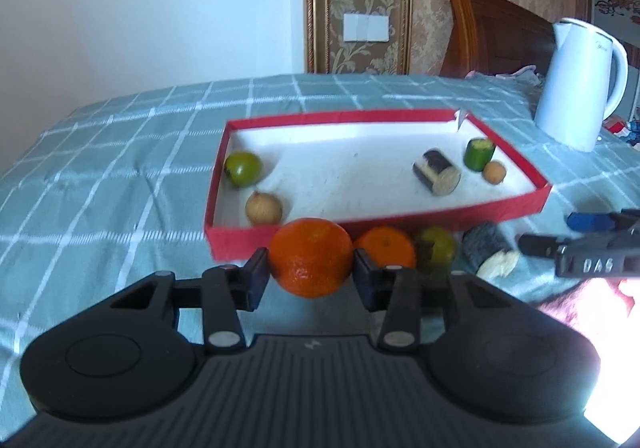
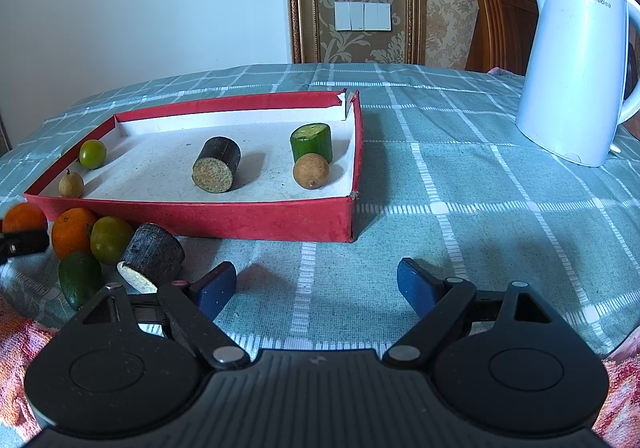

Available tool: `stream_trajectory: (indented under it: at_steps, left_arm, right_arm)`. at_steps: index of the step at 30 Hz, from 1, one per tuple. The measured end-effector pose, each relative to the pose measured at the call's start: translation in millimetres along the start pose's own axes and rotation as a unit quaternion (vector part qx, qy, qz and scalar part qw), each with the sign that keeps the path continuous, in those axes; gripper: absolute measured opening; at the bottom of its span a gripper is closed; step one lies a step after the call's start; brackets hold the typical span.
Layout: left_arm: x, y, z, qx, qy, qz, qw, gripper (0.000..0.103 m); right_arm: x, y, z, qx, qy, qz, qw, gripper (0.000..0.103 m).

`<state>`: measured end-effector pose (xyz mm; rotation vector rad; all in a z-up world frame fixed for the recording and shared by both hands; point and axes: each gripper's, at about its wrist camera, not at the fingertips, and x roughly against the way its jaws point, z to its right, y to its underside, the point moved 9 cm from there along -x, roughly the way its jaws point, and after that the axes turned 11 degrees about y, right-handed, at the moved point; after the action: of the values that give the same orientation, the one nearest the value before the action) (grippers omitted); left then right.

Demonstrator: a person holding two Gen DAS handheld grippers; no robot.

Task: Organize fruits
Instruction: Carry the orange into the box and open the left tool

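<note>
My left gripper is shut on an orange, held just in front of the red tray. The tray holds a green fruit, a brown round fruit, a dark sugarcane piece, a green cane piece and a small brown fruit. Outside, by the tray's near wall, lie a second orange, a green-yellow fruit, a dark cane piece and a green oval fruit. My right gripper is open and empty over the cloth.
A white electric kettle stands at the right on the teal checked tablecloth. A wooden chair back is behind the table. A pink patterned cloth shows at the near edge.
</note>
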<state>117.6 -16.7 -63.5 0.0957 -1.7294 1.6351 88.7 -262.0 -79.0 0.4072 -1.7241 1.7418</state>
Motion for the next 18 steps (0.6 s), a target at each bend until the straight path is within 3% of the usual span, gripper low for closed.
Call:
stream_trajectory:
  at_steps: [10, 18]
  left_arm:
    - [-38, -49, -2, -0.012, -0.014, 0.012, 0.9998, 0.041]
    - [-83, -59, -21, 0.010, -0.027, -0.013, 0.9995, 0.041]
  right_arm:
    - [0, 0, 0, 0.000, 0.000, 0.000, 1.000, 0.088]
    - [0, 0, 0, -0.001, -0.001, 0.000, 1.000, 0.088]
